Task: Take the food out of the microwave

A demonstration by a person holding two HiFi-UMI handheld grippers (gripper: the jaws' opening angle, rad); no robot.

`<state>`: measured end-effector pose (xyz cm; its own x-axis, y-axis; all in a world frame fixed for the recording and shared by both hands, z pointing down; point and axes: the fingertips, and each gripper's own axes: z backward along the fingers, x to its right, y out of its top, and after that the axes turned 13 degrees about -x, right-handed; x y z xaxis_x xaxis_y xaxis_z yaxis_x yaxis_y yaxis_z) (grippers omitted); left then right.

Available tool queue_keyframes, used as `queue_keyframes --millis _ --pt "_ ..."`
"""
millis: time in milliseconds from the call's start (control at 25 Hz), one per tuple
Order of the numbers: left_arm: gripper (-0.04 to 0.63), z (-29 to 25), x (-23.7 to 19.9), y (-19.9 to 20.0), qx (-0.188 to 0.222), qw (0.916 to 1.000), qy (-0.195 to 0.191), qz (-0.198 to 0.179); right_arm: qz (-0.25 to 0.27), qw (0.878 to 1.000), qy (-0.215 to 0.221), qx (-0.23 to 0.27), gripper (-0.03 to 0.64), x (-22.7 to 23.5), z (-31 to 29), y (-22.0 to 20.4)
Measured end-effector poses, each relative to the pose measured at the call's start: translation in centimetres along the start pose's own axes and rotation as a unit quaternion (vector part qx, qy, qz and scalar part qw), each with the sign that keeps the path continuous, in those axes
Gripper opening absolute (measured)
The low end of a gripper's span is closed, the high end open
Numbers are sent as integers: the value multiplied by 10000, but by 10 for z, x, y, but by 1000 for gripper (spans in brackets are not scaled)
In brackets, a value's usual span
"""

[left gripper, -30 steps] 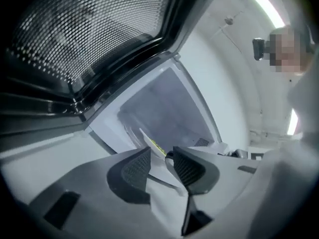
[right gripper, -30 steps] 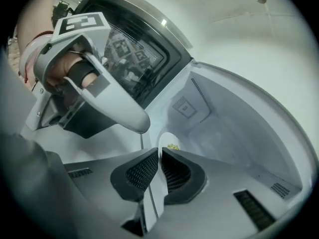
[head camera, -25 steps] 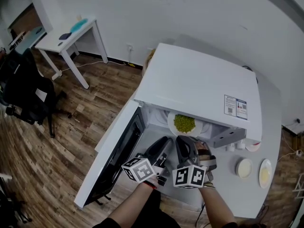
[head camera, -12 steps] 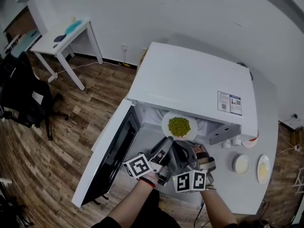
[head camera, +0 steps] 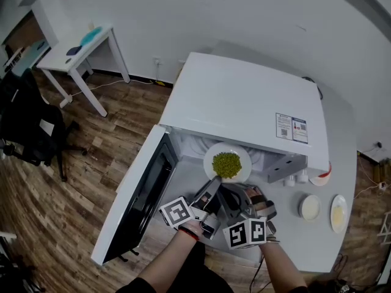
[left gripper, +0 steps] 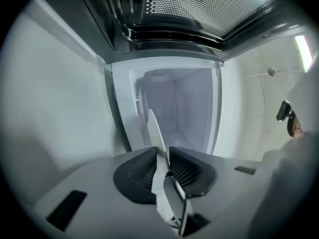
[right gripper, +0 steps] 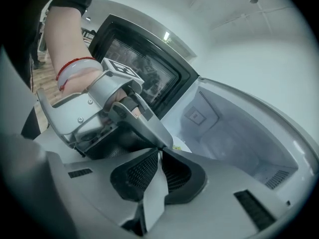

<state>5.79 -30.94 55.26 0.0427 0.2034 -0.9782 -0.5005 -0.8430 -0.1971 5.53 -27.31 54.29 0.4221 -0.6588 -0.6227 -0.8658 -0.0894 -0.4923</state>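
Note:
A white plate [head camera: 227, 162] heaped with green peas hangs just outside the mouth of the white microwave [head camera: 244, 105], whose door [head camera: 143, 191] stands open to the left. My right gripper [head camera: 237, 191] is shut on the plate's near rim, which shows as a white edge [right gripper: 153, 185] between its pads. My left gripper [head camera: 213, 187] is beside it on the same rim. Its jaws are closing, and the plate stands edge-on [left gripper: 153, 128] between its pads, which touch it. From the right gripper view, the left gripper [right gripper: 124, 111] and the hand holding it lie close on the left.
The microwave's empty white cavity [left gripper: 177, 108] lies straight ahead. Two small dishes [head camera: 310, 207] [head camera: 338, 215] sit on the grey counter to the right. A white side table [head camera: 85, 44] and a black chair [head camera: 30, 121] stand on the wooden floor at far left.
The plate has come out of the cavity toward me, held by the right gripper. The left gripper has rolled and moved in beside it, its jaws narrowing onto the rim.

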Motion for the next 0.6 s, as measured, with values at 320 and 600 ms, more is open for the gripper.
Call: queue_keyframes --millis 320,600 --pt "60 2 -11 0 52 9998 72 166 -909 9955 -268 75 49 7 12 -9" --pt "55 0 -5 -2 109 9990 -79 438 -4903 8698 497 235 58 17 15 -66"
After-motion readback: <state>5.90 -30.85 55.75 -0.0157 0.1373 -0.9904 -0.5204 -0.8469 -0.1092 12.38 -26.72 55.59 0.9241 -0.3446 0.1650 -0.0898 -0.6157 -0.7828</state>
